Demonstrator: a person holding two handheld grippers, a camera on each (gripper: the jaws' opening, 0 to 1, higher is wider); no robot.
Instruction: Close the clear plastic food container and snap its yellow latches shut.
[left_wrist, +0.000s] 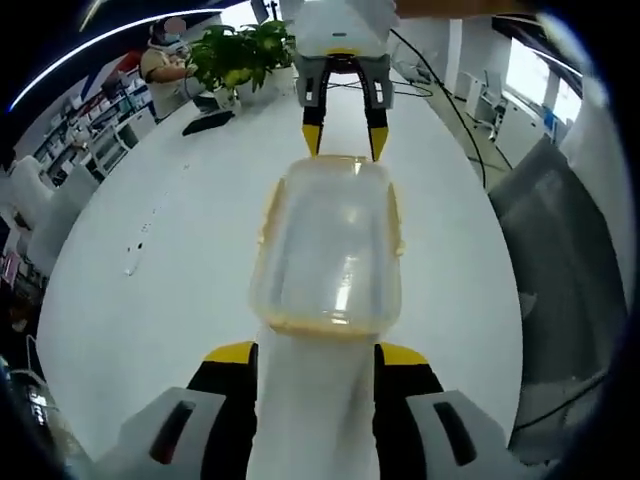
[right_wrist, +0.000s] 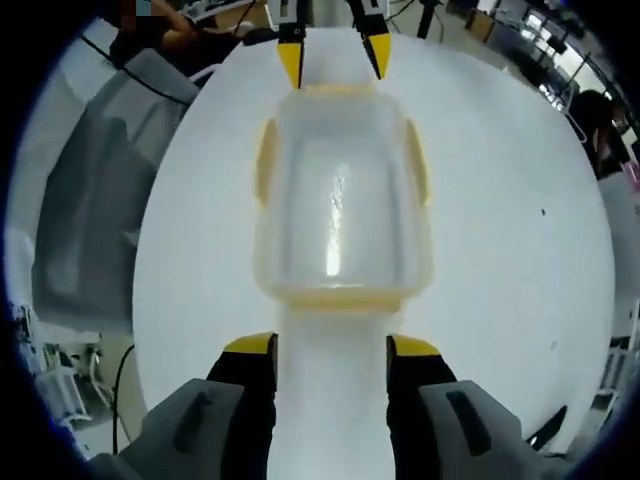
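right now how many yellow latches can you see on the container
4: one on each long side, one at each short end of the container.

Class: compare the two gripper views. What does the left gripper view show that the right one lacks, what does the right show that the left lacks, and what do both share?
Left gripper view: a potted plant on the far table end, with a person seated beside it.
Right gripper view: a grey chair beside the table.
Both: the container with lid on, yellow latches on its sides, lying on the white table between the open left gripper and open right gripper, which face each other.
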